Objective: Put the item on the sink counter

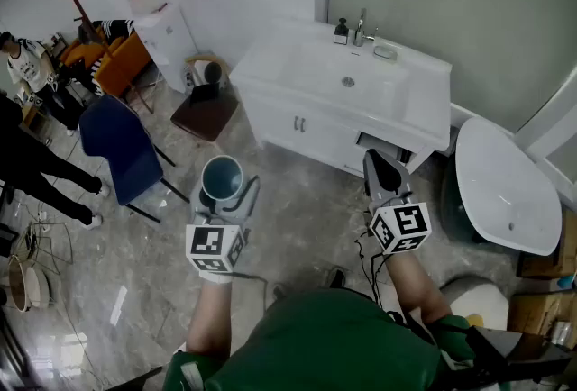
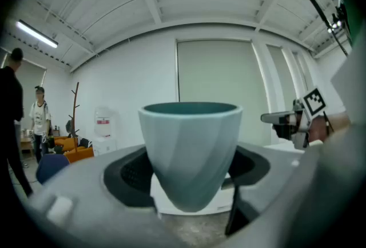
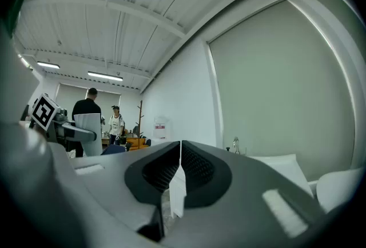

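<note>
Overhead, the head view shows the left gripper at lower centre of the frame, clamped on a cup that stands upright with its mouth open to the camera. The cup's inside is dark teal and its rim is paler. It hangs over the marbled floor, well apart from the white sink counter in the upper middle, where a faucet stands behind the basin. The right gripper sits to the right of the cup, pointing toward the counter's cabinet front, with nothing in it. A blue chair stands at the left.

Next, the left gripper view fills its centre with the cup: pale blue-green outside, with soft slanting facets that twist down the wall (no handle shows), tapering to a narrow rounded base. The dark pads press its lower sides from left and right, so the jaws stand wide around it. The other gripper juts in at the right edge.

Lastly, the right gripper view shows its two dark pads brought together at centre, only a thin seam between them and nothing held.
</note>
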Tool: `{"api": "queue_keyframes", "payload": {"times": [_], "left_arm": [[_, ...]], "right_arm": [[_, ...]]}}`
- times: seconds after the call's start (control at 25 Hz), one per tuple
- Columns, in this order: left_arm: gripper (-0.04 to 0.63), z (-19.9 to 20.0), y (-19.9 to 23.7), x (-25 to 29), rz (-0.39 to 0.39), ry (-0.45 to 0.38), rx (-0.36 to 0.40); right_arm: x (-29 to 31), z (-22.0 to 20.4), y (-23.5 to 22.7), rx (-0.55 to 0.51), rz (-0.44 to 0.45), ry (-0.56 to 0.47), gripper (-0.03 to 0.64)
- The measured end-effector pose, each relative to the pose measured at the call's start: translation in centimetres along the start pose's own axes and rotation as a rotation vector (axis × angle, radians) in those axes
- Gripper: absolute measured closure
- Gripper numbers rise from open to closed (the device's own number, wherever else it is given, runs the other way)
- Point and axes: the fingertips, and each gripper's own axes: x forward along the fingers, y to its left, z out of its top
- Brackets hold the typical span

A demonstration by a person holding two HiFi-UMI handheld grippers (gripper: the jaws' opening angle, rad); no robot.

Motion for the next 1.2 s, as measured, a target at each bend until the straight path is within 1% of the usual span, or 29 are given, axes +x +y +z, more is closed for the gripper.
{"api": "queue_keyframes", "payload": {"times": [0.24,0.36,0.52,0.72,0.92,1.08,1.2], "left_arm": [[0.227,0.3,-1.6,1.9,-0.001,-0.002,0.003],[0.227,0.8,-3.5,3.3,-0.002,-0.003,0.004],[0.227,1.6,-6.4,5.2,-0.002,-0.02,-0.014],[0.227,1.2,-8.3,6.8,0.027,-0.013,-0.031],[0.227,0.0,-8.0,8.3,0.054,0.021,-0.025],[0.227,-1.0,-6.1,10.1,0.065,0.034,-0.034],[0.227,-1.5,-4.1,12.0,0.057,0.034,-0.044]], "right_arm": [[0.1,-0.2,-2.2,-0.002,0.005,-0.001,0.607],[-0.3,0.0,-4.5,0.008,0.006,-0.011,0.608],[-1.5,0.3,-8.0,0.038,0.013,-0.029,0.609],[-2.0,-0.5,-11.1,0.055,0.025,-0.018,0.609],[-0.8,-2.1,-12.6,0.087,0.028,0.014,0.609],[1.2,-3.1,-13.1,0.091,0.02,0.034,0.609],[3.4,-3.2,-13.6,0.085,-0.001,0.04,0.609]]}}
